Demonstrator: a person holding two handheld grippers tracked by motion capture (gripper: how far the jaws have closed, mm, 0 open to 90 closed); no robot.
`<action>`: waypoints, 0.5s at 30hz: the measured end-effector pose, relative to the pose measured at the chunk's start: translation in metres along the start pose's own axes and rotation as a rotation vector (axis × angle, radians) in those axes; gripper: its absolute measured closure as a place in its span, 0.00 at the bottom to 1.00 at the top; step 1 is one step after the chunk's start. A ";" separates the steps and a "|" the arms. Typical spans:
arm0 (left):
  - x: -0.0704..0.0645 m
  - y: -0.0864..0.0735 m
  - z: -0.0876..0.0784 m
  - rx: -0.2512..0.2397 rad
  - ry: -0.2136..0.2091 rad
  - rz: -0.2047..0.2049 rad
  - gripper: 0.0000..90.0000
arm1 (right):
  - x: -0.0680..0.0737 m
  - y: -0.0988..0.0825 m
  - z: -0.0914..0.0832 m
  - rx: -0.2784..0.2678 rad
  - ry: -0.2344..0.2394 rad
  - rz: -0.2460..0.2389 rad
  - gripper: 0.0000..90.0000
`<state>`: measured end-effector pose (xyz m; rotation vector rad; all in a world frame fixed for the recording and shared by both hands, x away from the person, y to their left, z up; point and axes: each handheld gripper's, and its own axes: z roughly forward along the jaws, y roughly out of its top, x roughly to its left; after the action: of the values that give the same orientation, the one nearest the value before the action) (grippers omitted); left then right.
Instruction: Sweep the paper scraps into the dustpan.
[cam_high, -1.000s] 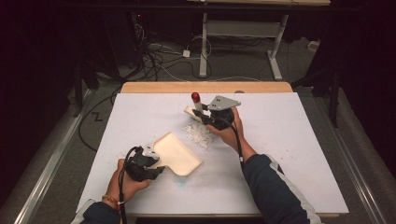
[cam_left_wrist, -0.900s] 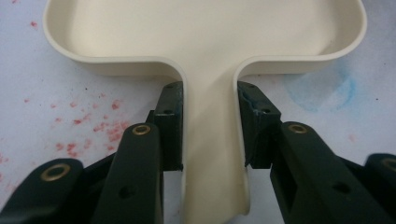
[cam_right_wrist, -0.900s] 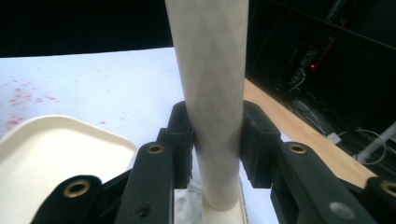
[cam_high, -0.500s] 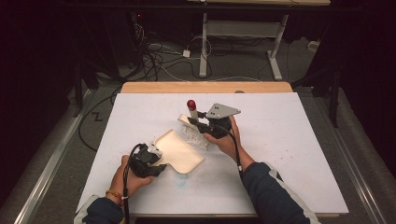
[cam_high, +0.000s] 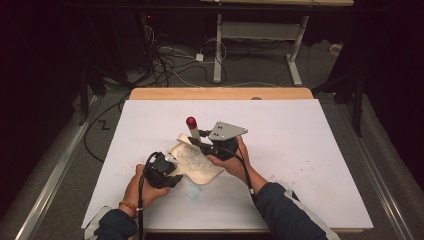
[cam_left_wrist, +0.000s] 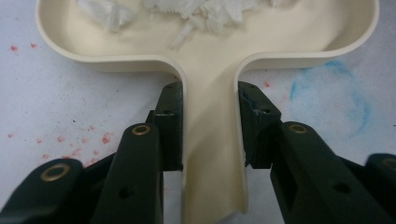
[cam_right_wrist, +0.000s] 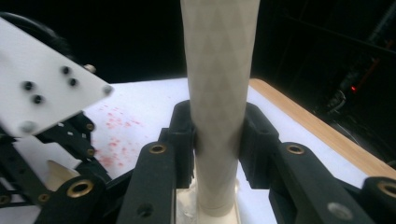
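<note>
A cream dustpan (cam_high: 202, 172) lies on the white table sheet, and my left gripper (cam_high: 167, 172) is shut on its handle (cam_left_wrist: 212, 140). In the left gripper view the left gripper (cam_left_wrist: 210, 116) clamps that handle from both sides. White shreds (cam_left_wrist: 205, 14) lie inside the pan. My right gripper (cam_high: 202, 142) stands at the pan's far edge, shut on an upright brush with a red top (cam_high: 191, 121). The brush's pale handle (cam_right_wrist: 219, 84) sits between the jaws of the right gripper (cam_right_wrist: 217, 135), which have just tightened on it.
The white sheet (cam_high: 300, 150) carries red specks to the right and a blue smudge (cam_left_wrist: 343, 98) beside the pan handle. A wooden table edge (cam_high: 220, 93) runs along the back. Beyond it are cables and a metal frame (cam_high: 260, 30) on the floor.
My right gripper has carried the brush left and nearer, up to the pan. The white shreds that lay on the sheet are now in the pan. The left gripper stayed put.
</note>
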<state>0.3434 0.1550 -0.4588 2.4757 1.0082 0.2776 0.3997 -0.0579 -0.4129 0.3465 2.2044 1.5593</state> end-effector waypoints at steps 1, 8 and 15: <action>-0.001 0.000 0.000 -0.001 0.002 0.001 0.70 | 0.001 0.001 -0.001 -0.002 0.000 -0.002 0.79; -0.003 -0.003 0.000 0.013 -0.006 0.016 0.71 | -0.005 0.014 -0.015 -0.041 -0.028 0.001 0.79; -0.005 -0.008 -0.002 0.021 -0.009 0.021 0.71 | -0.014 0.037 -0.058 -0.054 -0.131 0.008 0.79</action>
<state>0.3341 0.1575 -0.4607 2.5058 0.9870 0.2630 0.3833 -0.0996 -0.3595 0.4289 2.0600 1.5508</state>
